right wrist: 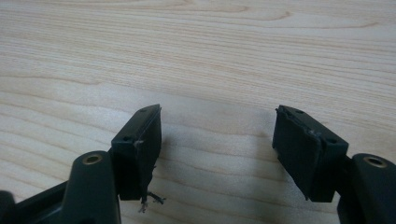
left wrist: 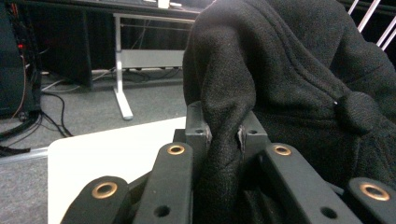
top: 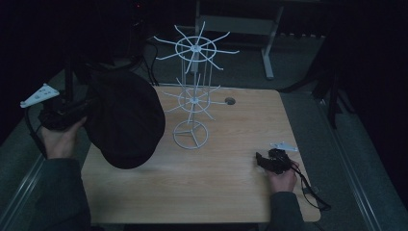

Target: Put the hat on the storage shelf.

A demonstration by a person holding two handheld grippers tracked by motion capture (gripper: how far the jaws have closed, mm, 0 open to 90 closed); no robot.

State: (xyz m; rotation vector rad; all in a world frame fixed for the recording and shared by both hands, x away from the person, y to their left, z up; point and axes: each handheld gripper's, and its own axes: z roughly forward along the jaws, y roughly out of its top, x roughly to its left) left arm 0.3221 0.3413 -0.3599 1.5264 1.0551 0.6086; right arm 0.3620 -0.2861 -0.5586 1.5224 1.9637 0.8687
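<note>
A black fabric hat (top: 126,120) hangs in the air over the table's left edge, and its knit cloth (left wrist: 289,79) fills the left gripper view. My left gripper (left wrist: 224,133) is shut on a fold of the hat's rim; in the high view this gripper (top: 86,113) is held up at the left by a hand. A white wire rack (top: 195,91) with two tiers of spokes stands on the table just right of the hat. My right gripper (top: 260,159) rests low over the table's right side, and its jaws (right wrist: 217,135) stand open with bare wood between them.
The wooden table (top: 231,192) has a small round hole (top: 230,101) near its back edge. A cable (top: 312,192) trails off the right gripper toward the table's front right corner. A grey desk frame (top: 269,43) stands on the floor behind.
</note>
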